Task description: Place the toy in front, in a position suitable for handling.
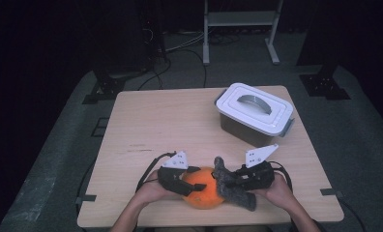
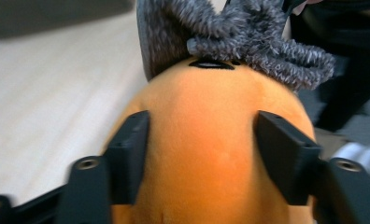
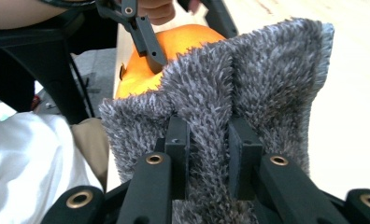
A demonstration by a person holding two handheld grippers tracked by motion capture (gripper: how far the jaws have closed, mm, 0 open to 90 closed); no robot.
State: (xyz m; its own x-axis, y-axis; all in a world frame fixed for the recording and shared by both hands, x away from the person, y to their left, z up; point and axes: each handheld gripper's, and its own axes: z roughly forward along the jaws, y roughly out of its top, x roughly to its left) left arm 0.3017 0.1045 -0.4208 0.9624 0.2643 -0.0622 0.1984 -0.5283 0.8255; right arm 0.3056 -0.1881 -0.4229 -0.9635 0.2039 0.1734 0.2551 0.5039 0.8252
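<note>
Gripping a round orange plush toy point(image 1: 203, 193) at the near edge of the pale wooden table point(image 1: 180, 125), the left gripper point(image 1: 189, 180) has its two black jaws spread wide and pressed into the toy's flanks, as the left gripper view makes plain. To its right, the right gripper point(image 1: 228, 182) holds a shaggy grey fabric cloth point(image 1: 230, 186) with its jaws nearly closed on a fold of the pile; the cloth drapes against the toy's right side, touching it.

The work in hand looks like wiping or wrapping the toy with the cloth. Doing it well probably calls for the left gripper to keep a steady squeeze without crushing the soft body, so the toy does not roll off the close table edge. The right gripper would do best to drag the cloth across the orange surface in one smooth sweep, keeping the pinched fold deep between the jaws so the pile does not slip free.

A grey plastic storage box with a white handled lid point(image 1: 254, 113) stands shut, well apart at the far right of the table.
</note>
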